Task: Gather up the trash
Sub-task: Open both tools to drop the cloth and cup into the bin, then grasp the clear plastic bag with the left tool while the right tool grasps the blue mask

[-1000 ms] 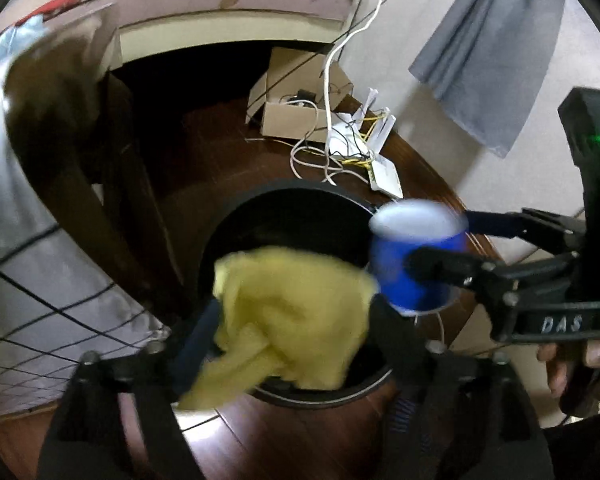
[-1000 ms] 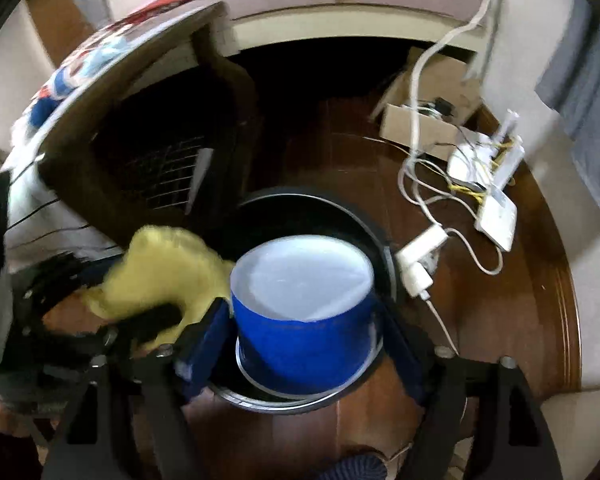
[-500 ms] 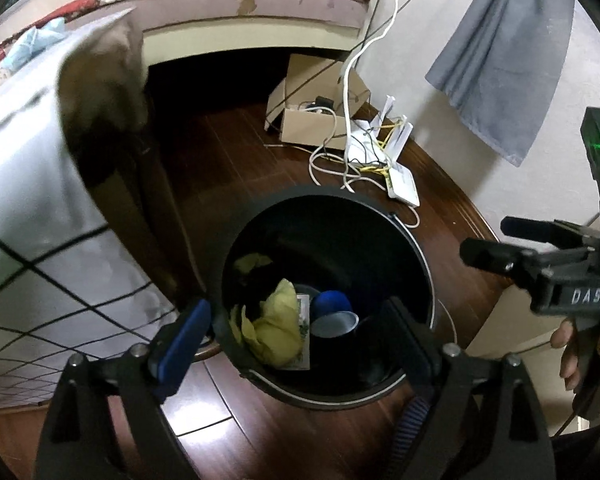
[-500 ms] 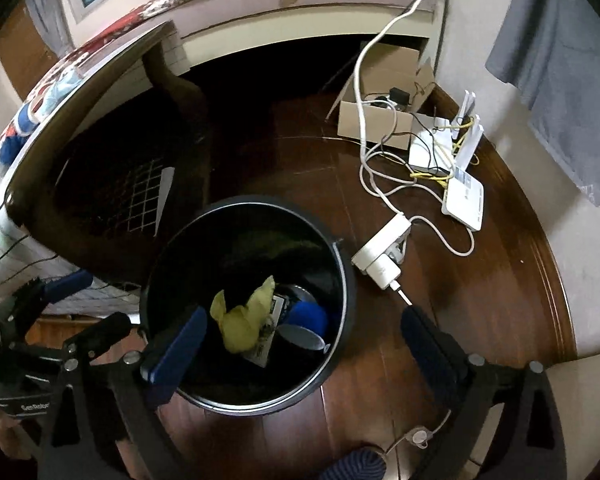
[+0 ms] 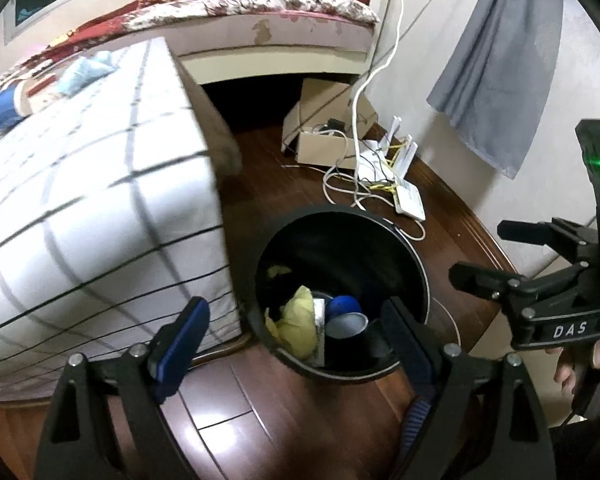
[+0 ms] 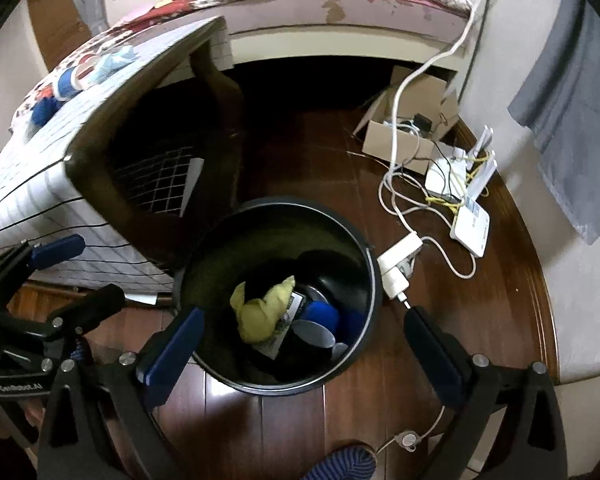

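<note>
A black trash bin point(image 5: 416, 264) point(image 6: 276, 202) stands on the dark wood floor beside a table. Inside it lie a crumpled yellow wad point(image 5: 296, 320) point(image 6: 260, 312) and a blue paper cup point(image 5: 342, 314) point(image 6: 320, 316) tipped on its side. My left gripper point(image 5: 292, 320) point(image 6: 88, 270) hangs open above the bin's left rim, empty. My right gripper point(image 6: 304, 320) point(image 5: 488, 252) is over the bin, its jaws opening wide with nothing between them. On the table point(image 6: 40, 168), another blue cup point(image 6: 66, 82) and a pale blue tissue point(image 6: 112, 62) lie on the checked cloth.
The table's edge point(image 5: 204, 152) and dark leg point(image 6: 220, 80) stand close to the left of the bin. To the right are a white power adapter point(image 6: 398, 260), tangled cables point(image 6: 404, 200), routers point(image 6: 470, 216) and a cardboard box point(image 6: 396, 144). A bed point(image 5: 280, 8) runs along the back.
Both grippers let go: the yellow wad and the blue cup dropped into the bin. Both grippers then rose and drew back from the bin, so the tabletop has come into view.
</note>
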A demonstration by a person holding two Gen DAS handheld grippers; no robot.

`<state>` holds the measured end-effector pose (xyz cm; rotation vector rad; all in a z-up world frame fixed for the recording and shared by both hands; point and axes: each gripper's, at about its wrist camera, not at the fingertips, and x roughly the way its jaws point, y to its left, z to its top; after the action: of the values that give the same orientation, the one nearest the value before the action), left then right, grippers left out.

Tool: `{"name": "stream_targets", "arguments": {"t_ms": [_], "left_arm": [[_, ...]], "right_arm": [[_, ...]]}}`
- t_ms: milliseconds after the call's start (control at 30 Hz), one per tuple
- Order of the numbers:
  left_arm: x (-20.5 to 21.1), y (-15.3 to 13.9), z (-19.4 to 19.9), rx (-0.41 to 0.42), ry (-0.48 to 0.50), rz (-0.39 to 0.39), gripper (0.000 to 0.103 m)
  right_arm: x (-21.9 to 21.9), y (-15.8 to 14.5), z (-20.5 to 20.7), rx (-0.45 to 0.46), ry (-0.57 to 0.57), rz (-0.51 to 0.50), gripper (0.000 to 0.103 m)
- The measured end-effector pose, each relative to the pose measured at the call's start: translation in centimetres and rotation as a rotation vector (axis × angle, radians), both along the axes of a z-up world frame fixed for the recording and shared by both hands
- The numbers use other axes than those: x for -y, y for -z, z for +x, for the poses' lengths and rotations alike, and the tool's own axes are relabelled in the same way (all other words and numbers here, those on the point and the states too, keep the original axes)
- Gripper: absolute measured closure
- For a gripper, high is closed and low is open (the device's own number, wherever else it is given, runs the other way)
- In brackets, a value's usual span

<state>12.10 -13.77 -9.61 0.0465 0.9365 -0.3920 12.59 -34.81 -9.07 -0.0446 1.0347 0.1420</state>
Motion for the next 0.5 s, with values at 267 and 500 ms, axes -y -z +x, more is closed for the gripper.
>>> {"name": "stream_targets", "arguments": {"t_ms": [267, 500], "left_arm": [[-2.9, -3.2, -1.0, 0.058, -0.051, -0.008, 0.014], [-6.0, -6.0, -1.4, 0.128, -0.103, -0.013, 0.013]], "right_arm": [[-2.9, -3.4, -1.0, 0.068, -0.044, 0.016, 0.001], [-6.2, -6.2, -0.4, 0.132, -0.098, 0.031, 0.001]]}}
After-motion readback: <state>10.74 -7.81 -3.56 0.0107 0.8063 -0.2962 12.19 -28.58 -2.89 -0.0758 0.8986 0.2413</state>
